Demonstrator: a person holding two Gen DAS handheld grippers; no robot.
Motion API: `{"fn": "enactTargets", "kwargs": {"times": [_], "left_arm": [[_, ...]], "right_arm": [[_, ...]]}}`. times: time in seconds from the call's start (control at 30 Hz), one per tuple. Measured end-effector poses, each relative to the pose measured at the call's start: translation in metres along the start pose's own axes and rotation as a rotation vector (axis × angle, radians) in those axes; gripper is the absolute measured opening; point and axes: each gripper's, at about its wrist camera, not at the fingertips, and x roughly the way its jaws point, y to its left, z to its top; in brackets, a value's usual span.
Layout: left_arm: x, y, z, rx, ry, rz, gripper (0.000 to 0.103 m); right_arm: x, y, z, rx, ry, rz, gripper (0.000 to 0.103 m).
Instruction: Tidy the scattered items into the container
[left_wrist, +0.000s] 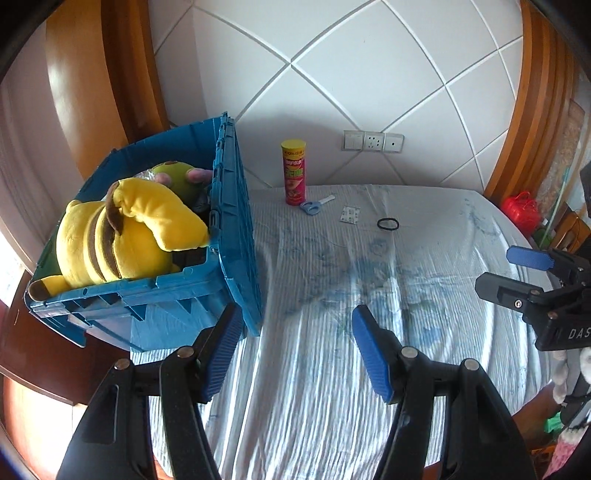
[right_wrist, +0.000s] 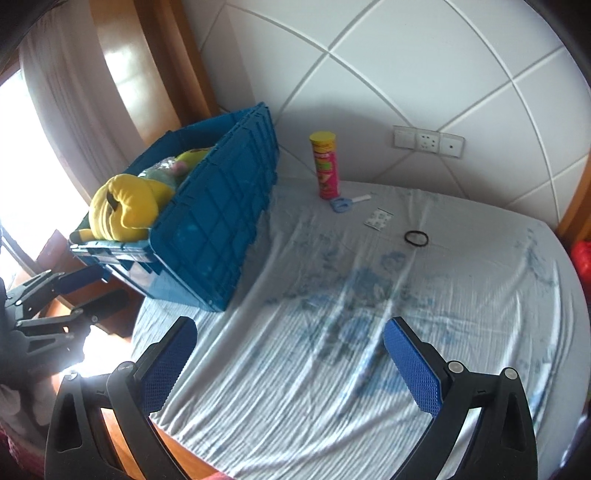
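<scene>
Left wrist view, left hand-held gripper (left_wrist: 295, 350) wide, right hand-held gripper (right_wrist: 290, 363) wide, both empty.

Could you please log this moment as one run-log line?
left gripper open | right gripper open | plush in crate | can, scissors on bed

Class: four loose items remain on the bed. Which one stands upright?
The crisp can, red with a yellow lid, near the wall. The scissors, blister pack and black hair band all lie flat.
</scene>
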Motion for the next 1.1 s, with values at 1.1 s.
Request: {"fn": "enactTargets", "kwargs": {"times": [1.1], "left_arm": [[-0.113, 0.031, -0.104, -0.036, -0.186, 0.063, 0.061]], "right_arm": [[-0.081, 0.076, -0.117, -0.018, -0.139, -0.105, 0.103]]}}
